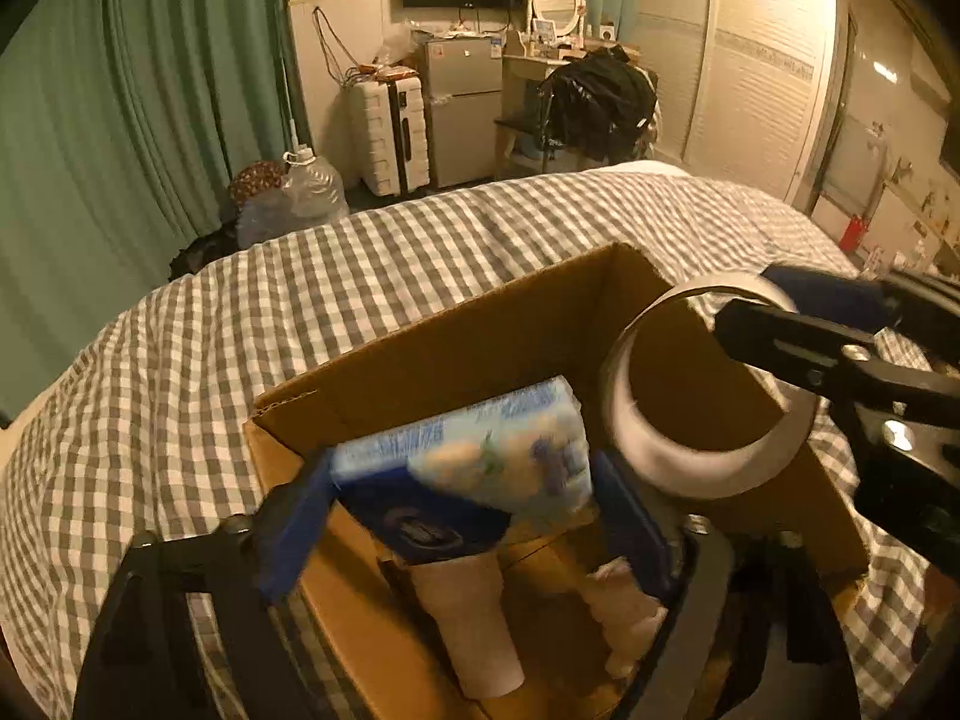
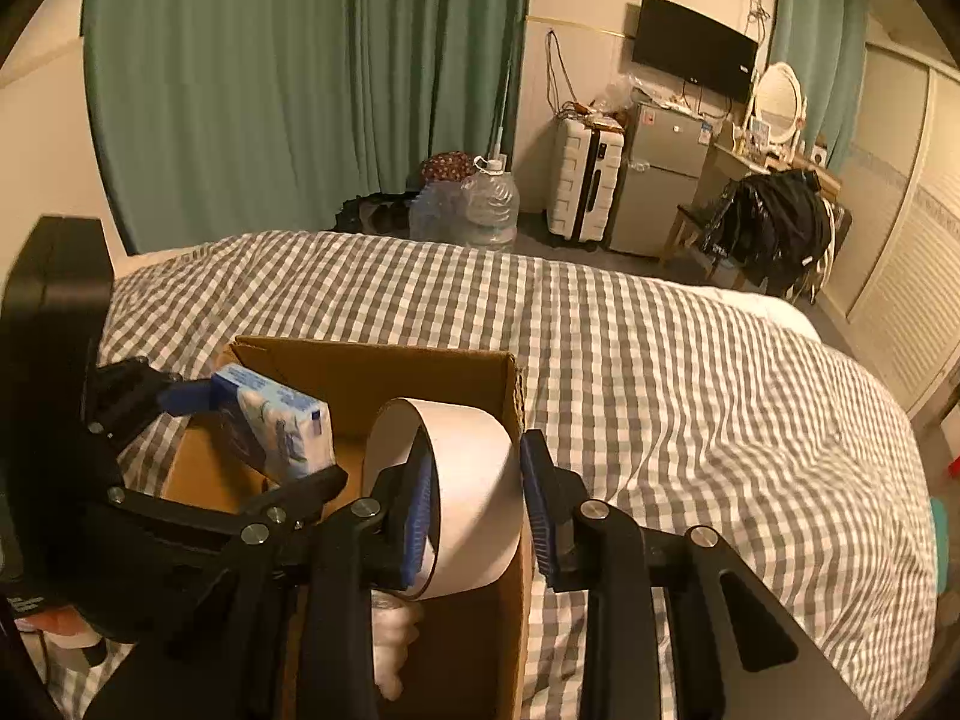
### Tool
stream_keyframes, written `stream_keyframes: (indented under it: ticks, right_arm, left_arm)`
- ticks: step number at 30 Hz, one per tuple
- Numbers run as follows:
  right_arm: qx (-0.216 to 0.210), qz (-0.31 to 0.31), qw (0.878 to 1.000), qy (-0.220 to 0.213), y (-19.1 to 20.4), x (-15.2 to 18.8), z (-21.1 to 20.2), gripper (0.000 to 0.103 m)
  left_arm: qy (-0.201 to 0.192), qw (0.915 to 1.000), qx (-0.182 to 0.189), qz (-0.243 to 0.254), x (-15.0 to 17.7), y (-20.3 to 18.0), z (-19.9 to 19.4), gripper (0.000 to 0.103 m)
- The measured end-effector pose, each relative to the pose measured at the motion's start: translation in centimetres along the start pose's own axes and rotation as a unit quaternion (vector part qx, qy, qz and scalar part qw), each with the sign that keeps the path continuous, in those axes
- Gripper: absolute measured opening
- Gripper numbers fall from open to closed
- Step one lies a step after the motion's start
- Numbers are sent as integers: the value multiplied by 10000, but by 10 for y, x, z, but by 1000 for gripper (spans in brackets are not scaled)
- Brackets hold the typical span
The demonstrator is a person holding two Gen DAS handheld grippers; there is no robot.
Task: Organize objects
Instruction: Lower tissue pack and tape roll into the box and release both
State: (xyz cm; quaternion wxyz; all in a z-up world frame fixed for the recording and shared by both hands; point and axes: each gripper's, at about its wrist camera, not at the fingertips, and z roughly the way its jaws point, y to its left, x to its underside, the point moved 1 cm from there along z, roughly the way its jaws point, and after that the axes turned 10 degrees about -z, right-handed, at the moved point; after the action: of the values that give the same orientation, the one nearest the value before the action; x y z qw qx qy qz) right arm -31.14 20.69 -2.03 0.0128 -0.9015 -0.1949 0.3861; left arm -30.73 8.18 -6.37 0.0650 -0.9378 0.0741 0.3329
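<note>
An open cardboard box [image 1: 456, 312] [image 2: 390, 372] stands on a grey-checked bed [image 1: 180, 390] [image 2: 690, 390]. My left gripper [image 1: 462, 474] [image 2: 258, 435] hangs over the box, jaws wide. A blue tissue pack [image 1: 480, 456] [image 2: 282, 426] sits tilted and blurred between its blue pads, loose rather than pinched. Over the box's right side, my right gripper [image 2: 477, 450] [image 1: 750, 300] straddles a white tape roll [image 2: 474, 498] [image 1: 660, 456]. Its left pad touches the roll and a thin gap shows at the right pad. A cardboard tube [image 1: 474, 630] and a pale soft item [image 1: 624, 618] [image 2: 390, 642] lie in the box.
Beyond the bed's far edge stand large water bottles [image 2: 489, 204], a white suitcase [image 1: 390, 132] [image 2: 585, 180], a small fridge [image 1: 462, 108] and a chair draped with black clothing [image 2: 774, 228]. Green curtains [image 1: 120, 90] hang at the left. Checked cover lies on all sides of the box.
</note>
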Motion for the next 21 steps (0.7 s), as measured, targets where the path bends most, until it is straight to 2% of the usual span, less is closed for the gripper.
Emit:
stream_keyframes:
  ticks: [2,4,6,9,12,15,17,19,21]
  right_arm:
    - [-21,101,9999,-28,-3,1,-5,53]
    - [-3,207,9997,-154,-7,1,-14,58]
    - [19,273,9993,-244,-9,-1,-23,59]
    - [14,385,9985,-384,-14,-4,-38,66]
    - [70,439,9977,-516,-17,-5,-53,66]
    - [62,426,9975,-556,-13,-7,-62,70]
    - [114,376,9986,-365,-9,-8,-58,73]
    - [107,270,9995,90,-1,-6,-45,74]
    - [-101,274,9984,492,5,0,-34,74]
  left_arm:
    - [-55,10000,17,-4,1,1,-4,91]
    - [-50,9999,113,-59,0,2,-8,91]
    - [-91,9998,138,-106,0,3,-14,91]
    - [-129,9997,143,-125,-4,5,-24,91]
    - [-216,9994,136,-212,-3,9,-39,91]
    - [-315,9991,28,-293,1,16,-58,91]
    - [-427,9985,-59,-343,4,19,-72,91]
    - [-501,9979,-73,-412,10,24,-85,91]
    - [-541,9974,-57,-464,19,28,-97,91]
